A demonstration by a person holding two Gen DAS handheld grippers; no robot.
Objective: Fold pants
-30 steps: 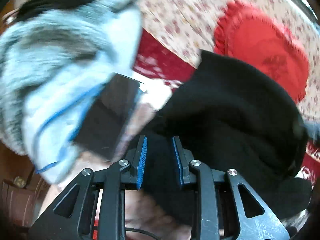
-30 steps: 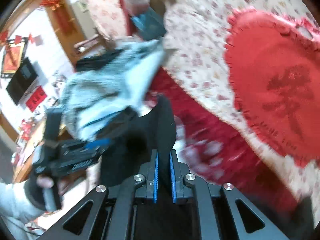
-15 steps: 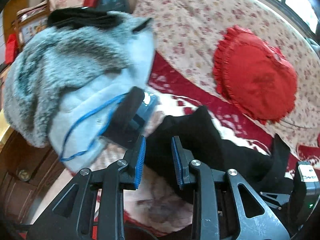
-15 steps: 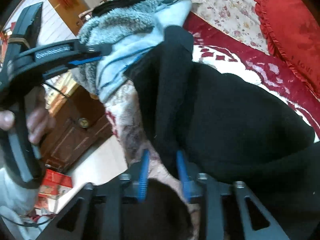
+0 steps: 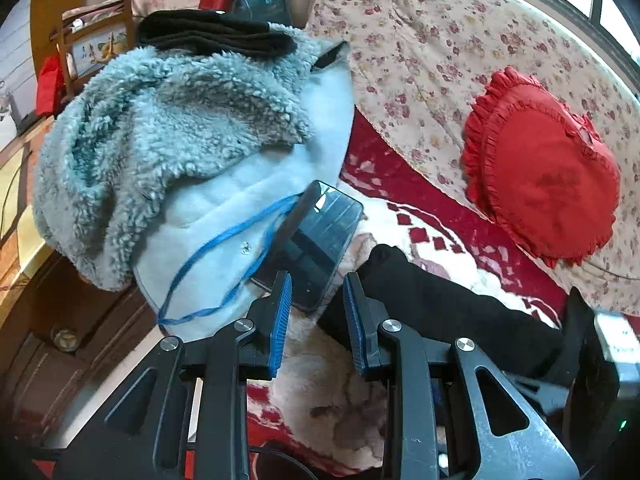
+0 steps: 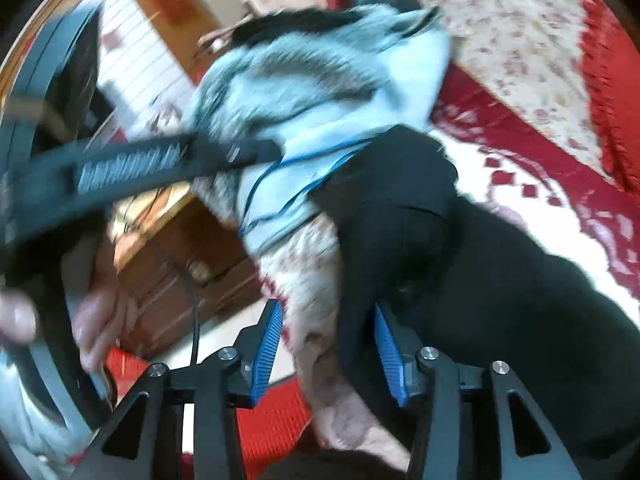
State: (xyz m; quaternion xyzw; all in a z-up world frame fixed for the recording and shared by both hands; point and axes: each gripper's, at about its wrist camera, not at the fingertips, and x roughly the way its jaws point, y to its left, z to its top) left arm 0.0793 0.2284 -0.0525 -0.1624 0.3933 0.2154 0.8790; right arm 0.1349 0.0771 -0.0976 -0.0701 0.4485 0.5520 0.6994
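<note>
Black pants [image 5: 448,312]: soft, matte knit, heaped on a plush red-and-cream patterned blanket [image 5: 432,232] over the sofa seat; one rounded fold pointing toward a phone. No legible writing on any item; dark mark on the cushion too blurred to read.

Left gripper [image 5: 316,312]: black frame, ribbed blue pads, jaws parted with nothing between them, tips just above the pants' edge.

Right gripper [image 6: 328,352]: jaws just opened, released, a limp black fold of the pants hanging between the pads, pressed by neither.

Phone [image 5: 316,240]: glossy black slab, tilted against a pale-blue fleece coat [image 5: 180,152] with shaggy grey pile and a thin blue cord.

Heart-shaped red cushion [image 5: 548,176]: satin, ruffled edge, against floral upholstery [image 5: 420,56].
</note>
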